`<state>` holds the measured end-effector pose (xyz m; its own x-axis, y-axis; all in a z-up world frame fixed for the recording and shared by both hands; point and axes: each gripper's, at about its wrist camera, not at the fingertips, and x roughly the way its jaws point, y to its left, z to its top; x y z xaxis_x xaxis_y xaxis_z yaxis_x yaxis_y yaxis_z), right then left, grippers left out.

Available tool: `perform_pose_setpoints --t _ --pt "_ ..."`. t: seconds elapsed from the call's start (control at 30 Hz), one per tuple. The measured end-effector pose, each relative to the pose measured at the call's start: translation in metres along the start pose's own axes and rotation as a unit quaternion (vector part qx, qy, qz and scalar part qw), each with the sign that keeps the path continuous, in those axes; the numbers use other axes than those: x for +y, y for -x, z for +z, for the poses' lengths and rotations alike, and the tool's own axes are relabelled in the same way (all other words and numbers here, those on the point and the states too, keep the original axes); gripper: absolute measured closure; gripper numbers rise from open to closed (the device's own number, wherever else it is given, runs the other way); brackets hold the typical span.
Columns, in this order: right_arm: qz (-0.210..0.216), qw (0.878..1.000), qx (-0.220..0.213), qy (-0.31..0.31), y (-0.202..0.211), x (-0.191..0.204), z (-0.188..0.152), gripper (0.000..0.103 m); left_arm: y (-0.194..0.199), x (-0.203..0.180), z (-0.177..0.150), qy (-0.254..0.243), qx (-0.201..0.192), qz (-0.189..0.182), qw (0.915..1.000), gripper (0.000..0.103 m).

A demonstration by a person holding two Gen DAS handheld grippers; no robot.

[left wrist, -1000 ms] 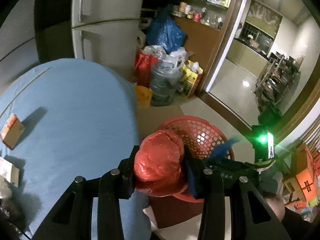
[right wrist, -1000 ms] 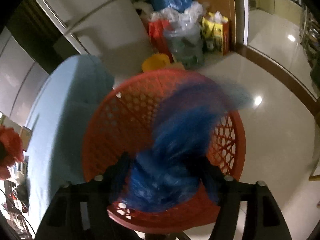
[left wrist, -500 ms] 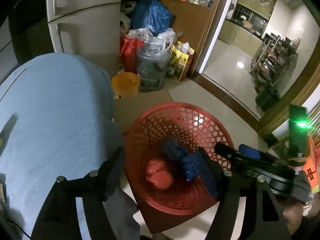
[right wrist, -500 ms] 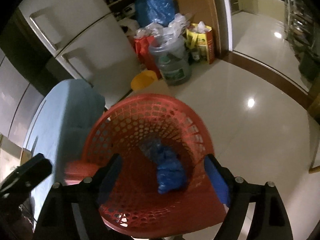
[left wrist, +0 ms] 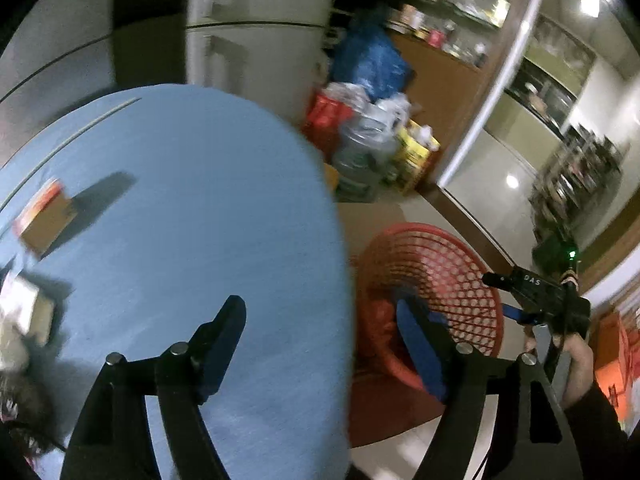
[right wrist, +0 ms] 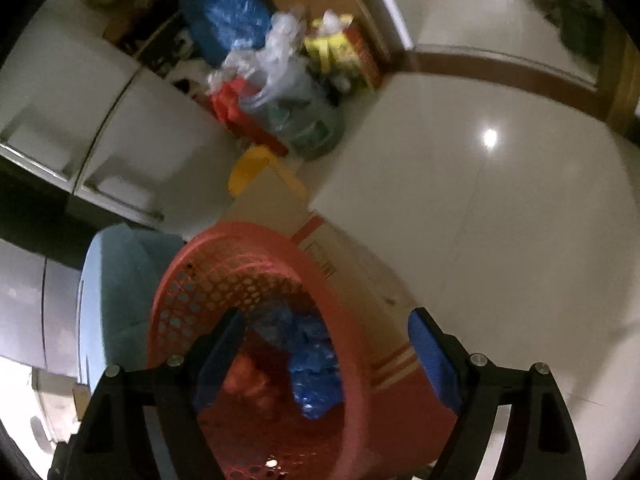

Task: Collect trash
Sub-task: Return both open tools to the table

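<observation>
Trash already lies in the red basket (right wrist: 256,280): a crumpled blue bag (right wrist: 312,364) and a red wad (right wrist: 248,380) rest on its bottom, just below and ahead of the right hand-held gripper (right wrist: 320,360). More seems to wait on the blue surface (left wrist: 192,208), up and to the left of the left hand-held gripper (left wrist: 324,344): an orange-edged carton (left wrist: 44,216) and a pale, blurred packet (left wrist: 20,312) nearer the left edge of that view.

The step in hand looks like the swing from the basket toward the next piece. To do it well, I would carry the left hand-held gripper across the surface with its fingers kept spread, come down over the carton so that one finger passes each side of it, and close only once it sits between the pads. The carton lies flat, so a shallow, tilted approach may slide under an edge better than a straight drop.

The left hand-held gripper is released and holds nothing; its jaws have just been opening, and one finger (left wrist: 224,332) hangs over the surface while the other hangs over the basket. The right hand-held gripper is also spread wide and empty, straddling the basket's near rim without clearly touching it; its jaws, too, widened within the last moment. A hand (left wrist: 576,364) carries it beside the basket.
</observation>
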<state>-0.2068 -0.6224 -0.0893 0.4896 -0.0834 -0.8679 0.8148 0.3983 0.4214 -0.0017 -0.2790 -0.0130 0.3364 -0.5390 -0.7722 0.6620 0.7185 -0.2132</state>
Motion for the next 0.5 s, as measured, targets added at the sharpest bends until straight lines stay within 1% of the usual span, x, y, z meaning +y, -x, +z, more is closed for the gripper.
perform_pose_setpoints --t 0.1,0.13,0.17,0.27,0.33,0.43,0.5 --pt "-0.025 0.998 0.023 0.044 -0.016 0.025 -0.013 0.016 0.014 0.027 -0.01 0.031 -0.01 0.01 0.9994 0.025" --pt "-0.045 0.996 0.025 0.069 -0.019 0.038 -0.02 0.015 0.019 0.037 -0.015 0.043 -0.012 0.013 0.9989 0.025" --pt "-0.054 0.995 0.026 0.086 -0.023 0.044 -0.026 0.015 0.021 0.042 -0.017 0.05 -0.014 0.014 0.9986 0.025" --pt "-0.059 0.989 0.041 0.129 -0.03 0.069 -0.046 0.015 0.033 0.062 -0.027 0.074 -0.022 0.018 0.9968 0.025" --pt "-0.078 0.985 0.033 0.15 -0.031 0.078 -0.056 0.015 0.04 0.074 -0.034 0.087 -0.029 0.021 0.9956 0.025" --pt "-0.093 0.986 0.029 0.135 -0.028 0.077 -0.062 0.016 0.053 0.086 -0.041 0.097 -0.042 0.023 0.9942 0.025" --pt "-0.116 0.986 0.006 0.123 -0.018 0.074 -0.061 0.016 0.065 0.095 -0.047 0.101 -0.055 0.03 0.9929 0.025"
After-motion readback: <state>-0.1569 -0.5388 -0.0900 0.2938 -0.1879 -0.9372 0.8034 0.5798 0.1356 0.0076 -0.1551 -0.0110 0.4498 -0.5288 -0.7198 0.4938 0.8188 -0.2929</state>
